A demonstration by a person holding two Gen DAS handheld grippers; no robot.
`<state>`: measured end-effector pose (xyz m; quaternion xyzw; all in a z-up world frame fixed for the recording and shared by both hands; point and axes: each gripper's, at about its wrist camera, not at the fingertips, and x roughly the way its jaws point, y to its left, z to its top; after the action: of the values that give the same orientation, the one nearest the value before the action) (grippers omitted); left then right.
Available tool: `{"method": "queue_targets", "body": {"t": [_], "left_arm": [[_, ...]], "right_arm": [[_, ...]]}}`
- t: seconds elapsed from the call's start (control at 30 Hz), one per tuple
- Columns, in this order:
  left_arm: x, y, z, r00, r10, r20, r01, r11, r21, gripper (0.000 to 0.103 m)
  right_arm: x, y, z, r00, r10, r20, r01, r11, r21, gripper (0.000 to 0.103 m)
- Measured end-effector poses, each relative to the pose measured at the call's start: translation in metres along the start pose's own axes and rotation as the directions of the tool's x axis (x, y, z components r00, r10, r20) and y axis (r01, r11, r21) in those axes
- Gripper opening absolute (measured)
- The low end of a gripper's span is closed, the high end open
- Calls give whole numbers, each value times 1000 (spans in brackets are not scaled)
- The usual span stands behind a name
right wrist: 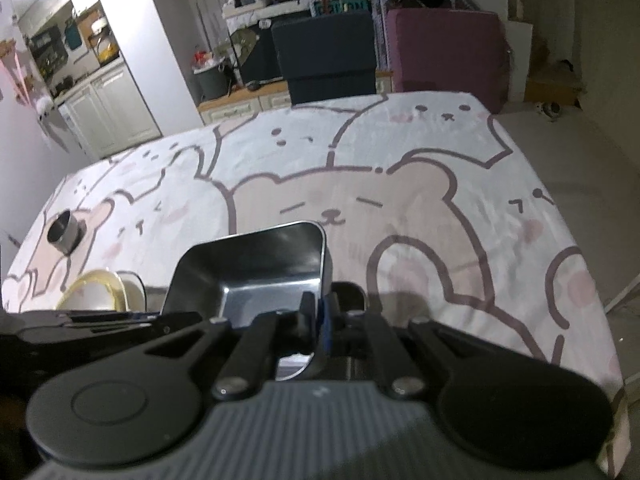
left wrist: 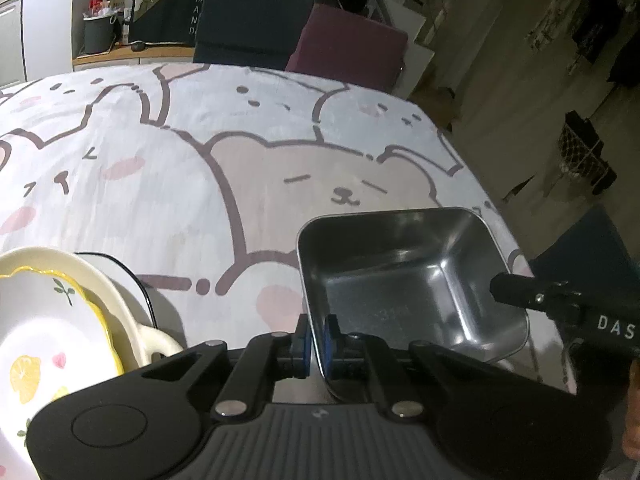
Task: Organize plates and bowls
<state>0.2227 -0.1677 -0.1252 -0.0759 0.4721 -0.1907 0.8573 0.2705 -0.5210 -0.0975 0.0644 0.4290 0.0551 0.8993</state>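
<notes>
My left claw [left wrist: 316,344]: blue pads clamped on the near-left wall of the steel tray [left wrist: 404,280]; one pad outside the wall, one inside
My right claw [right wrist: 320,322]: closed on the tray's right wall [right wrist: 326,264], seen edge-on between the pads; its black finger also shows at the right edge of my left view [left wrist: 560,296], at the tray's right rim
Steel tray: directly ahead of both claws, held between them; whether it touches the cloth I cannot tell; square with rounded corners, deep sloped walls, thin rolled rim; brushed, shiny metal; nothing inside but reflections and a faint stamped mark on the floor
Stacked dishes: just left of my left claw; a scalloped plate [left wrist: 48,328] with yellow rim, lemon, heart and leaf prints, glossy ceramic, lies in a cream dish [left wrist: 120,300] with a looped handle; a white dish with a dark rim [left wrist: 132,280] lies under or behind them; which, I cannot tell
Metal cup [right wrist: 66,232]: far left of my right claw, well apart from the tray; short, round, open top tilted toward me; inside dark
Tablecloth [left wrist: 240,152]: beneath and beyond everything; soft white fabric, bear outlines, pink blotches
</notes>
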Motion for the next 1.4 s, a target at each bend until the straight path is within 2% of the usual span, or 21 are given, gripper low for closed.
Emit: {"method": "queue_targets", "body": {"t": [0.83, 1.4], "left_arm": [[29, -6, -9, 998, 29, -54, -26, 998, 58, 8], [32, -9, -11, 998, 36, -54, -32, 996, 80, 8]], "right_arm": [[11, -4, -4, 998, -41, -47, 40, 999, -25, 5], [31, -10, -7, 988, -90, -125, 86, 996, -39, 5]]}}
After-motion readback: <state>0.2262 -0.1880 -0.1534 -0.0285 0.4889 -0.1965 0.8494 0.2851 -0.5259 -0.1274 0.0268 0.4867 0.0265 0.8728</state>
